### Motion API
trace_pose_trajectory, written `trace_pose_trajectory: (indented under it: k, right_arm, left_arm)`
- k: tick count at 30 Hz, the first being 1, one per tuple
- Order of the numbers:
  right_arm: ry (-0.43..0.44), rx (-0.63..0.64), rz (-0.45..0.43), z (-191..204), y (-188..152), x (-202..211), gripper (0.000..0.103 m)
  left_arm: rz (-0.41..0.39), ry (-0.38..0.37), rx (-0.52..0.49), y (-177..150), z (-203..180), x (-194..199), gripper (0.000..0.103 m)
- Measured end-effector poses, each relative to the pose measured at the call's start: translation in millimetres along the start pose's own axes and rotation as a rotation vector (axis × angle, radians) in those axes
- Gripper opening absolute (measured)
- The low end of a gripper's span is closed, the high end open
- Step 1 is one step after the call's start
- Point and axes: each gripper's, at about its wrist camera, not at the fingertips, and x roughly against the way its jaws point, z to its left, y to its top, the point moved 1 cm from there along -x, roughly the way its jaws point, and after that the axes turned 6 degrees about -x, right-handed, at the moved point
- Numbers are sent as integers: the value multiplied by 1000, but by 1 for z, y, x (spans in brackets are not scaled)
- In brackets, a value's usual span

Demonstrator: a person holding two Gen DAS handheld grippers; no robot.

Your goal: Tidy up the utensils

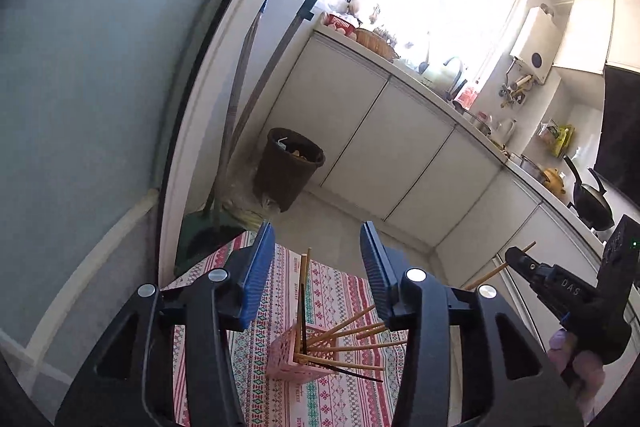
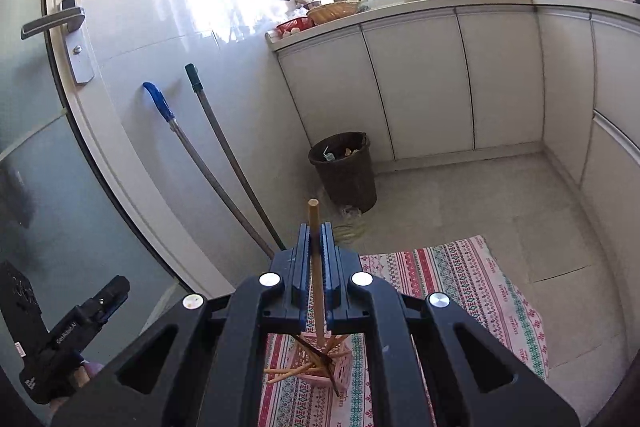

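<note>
A pink slotted utensil basket (image 1: 289,355) stands on a patterned cloth (image 1: 344,399) and holds several wooden chopsticks (image 1: 352,347) and a dark one, fanned out to the right. My left gripper (image 1: 318,269) is open and empty, above and just behind the basket. My right gripper (image 2: 316,255) is shut on a single wooden chopstick (image 2: 314,223), held upright over the basket (image 2: 338,367). The right gripper also shows in the left wrist view (image 1: 516,257), at the right, with the chopstick sticking out both sides.
The cloth (image 2: 460,279) lies on a low surface above a tiled kitchen floor. A brown waste bin (image 2: 344,167), a mop and a broom (image 2: 224,147) lean by the door. White cabinets (image 2: 440,79) and a cluttered counter run behind.
</note>
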Motion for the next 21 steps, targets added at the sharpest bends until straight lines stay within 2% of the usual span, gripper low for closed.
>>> trace_pose_trajectory:
  k: [4, 8, 12, 15, 18, 20, 21]
  right_arm:
    - [-4, -2, 17, 1, -19, -23, 7]
    - [-3, -52, 69, -5, -43, -36, 9]
    - [-35, -33, 29, -9, -54, -12, 11]
    - [-91, 1, -5, -12, -65, 15, 13]
    - [-147, -2, -20, -23, -81, 41, 31]
    - [-168, -11, -28, -30, -91, 55, 44]
    - [-183, -11, -30, -34, -99, 64, 47]
  left_arm:
    - [25, 26, -32, -3, -6, -12, 43]
    - [2, 63, -95, -6, -19, -7, 47]
    - [-69, 102, -147, -14, -37, 14, 72]
    - [-105, 137, -197, -26, -57, 29, 80]
    - [-108, 177, -241, -48, -78, 41, 96]
    - [-94, 192, -286, -63, -92, 44, 96]
    - [-82, 201, -322, -72, -99, 45, 96]
